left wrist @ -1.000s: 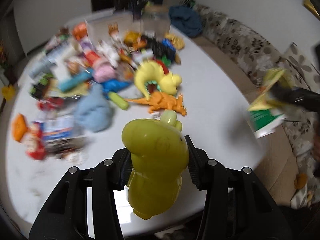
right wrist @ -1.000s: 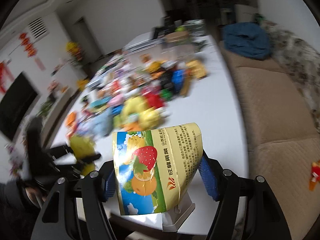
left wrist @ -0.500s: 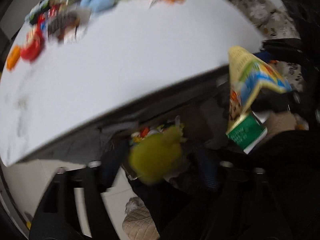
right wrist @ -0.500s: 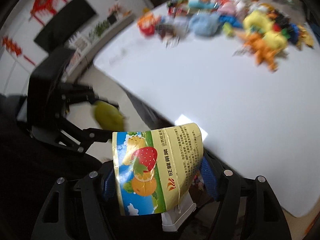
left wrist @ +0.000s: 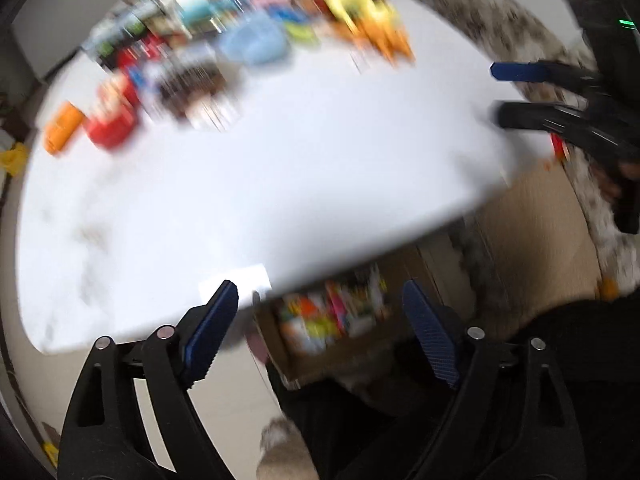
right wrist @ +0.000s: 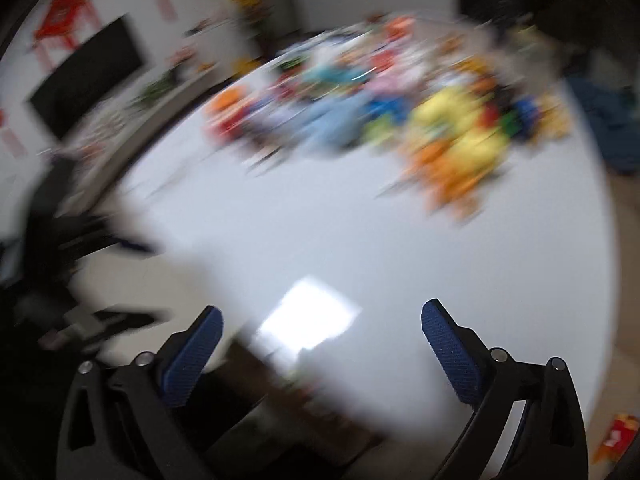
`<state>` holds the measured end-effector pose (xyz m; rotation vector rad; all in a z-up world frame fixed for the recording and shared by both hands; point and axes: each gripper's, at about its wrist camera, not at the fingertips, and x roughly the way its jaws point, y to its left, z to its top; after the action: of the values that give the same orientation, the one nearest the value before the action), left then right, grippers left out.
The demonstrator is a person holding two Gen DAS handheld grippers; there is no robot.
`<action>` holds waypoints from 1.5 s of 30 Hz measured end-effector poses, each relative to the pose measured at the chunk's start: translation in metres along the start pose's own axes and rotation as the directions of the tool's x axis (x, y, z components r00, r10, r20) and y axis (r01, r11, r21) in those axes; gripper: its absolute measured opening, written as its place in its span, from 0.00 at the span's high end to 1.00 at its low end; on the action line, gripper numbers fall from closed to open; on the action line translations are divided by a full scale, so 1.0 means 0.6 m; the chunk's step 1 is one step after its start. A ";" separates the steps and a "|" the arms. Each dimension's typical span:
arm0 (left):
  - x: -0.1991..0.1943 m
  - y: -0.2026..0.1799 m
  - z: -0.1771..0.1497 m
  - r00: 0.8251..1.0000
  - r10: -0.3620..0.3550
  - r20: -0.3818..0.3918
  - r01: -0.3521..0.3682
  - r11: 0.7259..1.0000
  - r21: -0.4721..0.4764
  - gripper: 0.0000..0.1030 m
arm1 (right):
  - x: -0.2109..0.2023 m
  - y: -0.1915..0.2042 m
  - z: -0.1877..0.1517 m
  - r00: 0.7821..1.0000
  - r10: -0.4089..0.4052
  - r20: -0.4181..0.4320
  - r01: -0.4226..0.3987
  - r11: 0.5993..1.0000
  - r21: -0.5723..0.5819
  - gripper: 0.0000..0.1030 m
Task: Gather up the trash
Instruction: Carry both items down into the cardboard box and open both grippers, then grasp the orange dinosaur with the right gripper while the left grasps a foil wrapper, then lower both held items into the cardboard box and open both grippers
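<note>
Both the left gripper (left wrist: 316,330) and right gripper (right wrist: 322,350) have empty jaws opening wide.

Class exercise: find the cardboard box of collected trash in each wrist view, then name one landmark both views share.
Left wrist view: cardboard box sits bottom centre, below the table edge, between the gripper's fingers.
Right wrist view: not clearly visible; the area below the table edge is dark and blurred.
Shared landmark: the white table with its pile of colourful items.
</note>
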<state>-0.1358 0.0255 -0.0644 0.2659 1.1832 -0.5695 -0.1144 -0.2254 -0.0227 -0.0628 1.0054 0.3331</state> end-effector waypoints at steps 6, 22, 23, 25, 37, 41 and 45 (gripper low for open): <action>-0.001 0.042 0.070 0.992 0.099 0.085 -0.091 0.992 -0.085 0.19 | 0.104 -0.074 0.107 0.995 -0.091 -0.027 0.093 0.994 0.050 0.07; 0.059 0.141 0.174 0.979 0.077 0.188 -0.063 0.995 -0.076 0.19 | 0.048 0.018 0.089 0.993 -0.052 -0.106 0.076 0.969 0.235 0.46; 0.071 0.136 0.179 0.980 0.089 0.180 -0.084 0.996 -0.038 0.19 | 0.040 0.025 0.083 0.993 -0.064 -0.101 0.088 0.962 0.258 0.46; 0.097 0.133 0.188 0.975 0.138 0.177 -0.141 0.990 0.008 0.18 | 0.023 0.036 0.066 0.993 -0.078 -0.091 0.104 0.942 0.319 0.46; 0.009 0.136 0.160 0.967 0.088 0.241 -0.062 0.992 -0.110 0.55 | -0.018 0.055 -0.004 0.999 -0.032 -0.035 0.042 0.935 0.353 0.46; -0.085 0.081 0.103 0.962 0.069 0.263 -0.044 0.994 -0.101 0.55 | -0.064 0.082 -0.025 0.997 0.076 -0.014 -0.070 0.968 0.242 0.46; -0.119 0.012 0.005 0.975 0.072 0.211 -0.061 0.997 -0.055 0.54 | -0.092 0.111 -0.080 0.982 0.171 -0.080 -0.160 0.978 0.132 0.46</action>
<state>-0.1480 0.0499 0.0022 0.1973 0.9758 -0.4970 -0.2007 -0.1853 0.0043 0.1207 1.1228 0.4215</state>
